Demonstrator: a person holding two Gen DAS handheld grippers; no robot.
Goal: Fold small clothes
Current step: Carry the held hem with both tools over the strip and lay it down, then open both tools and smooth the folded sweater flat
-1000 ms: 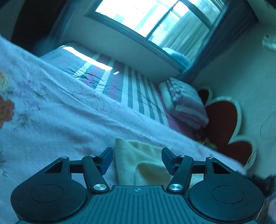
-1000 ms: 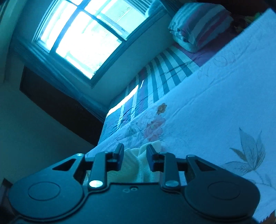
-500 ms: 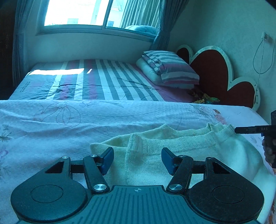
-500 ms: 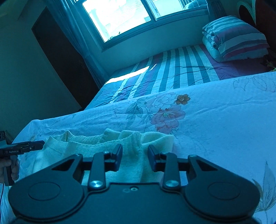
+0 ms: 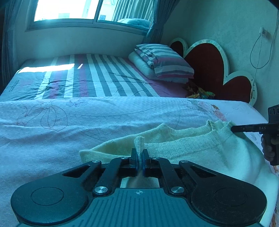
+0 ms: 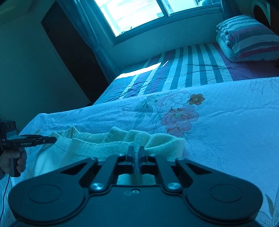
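Note:
A pale yellow knitted sweater [image 5: 191, 148] lies across the near edge of the floral sheet [image 5: 87, 132]. My left gripper [image 5: 139, 153] is closing its jaws; the pads press a raised ridge of the knit near the garment's left end. In the right wrist view the same sweater [image 6: 97, 148] is bunched up, and my right gripper [image 6: 136, 150] is closing too, pinching a fold near its right end. Each gripper also shows in the other's view: the right gripper [image 5: 234, 129] at the sweater's far corner, the left gripper [image 6: 53, 139] at the opposite corner.
Beyond the floral sheet lies a striped bedspread [image 5: 104, 76] with a folded striped quilt [image 5: 162, 61] by a red heart-shaped headboard [image 5: 209, 66]. A window [image 6: 139, 10] and a dark doorway [image 6: 73, 52] are behind. A hand [image 6: 12, 160] grips the left handle.
Both views rolled from tilted to level over the sweater. Both pairs of jaws, open half a second ago, have closed on folds of the knit, pulling up ridges.

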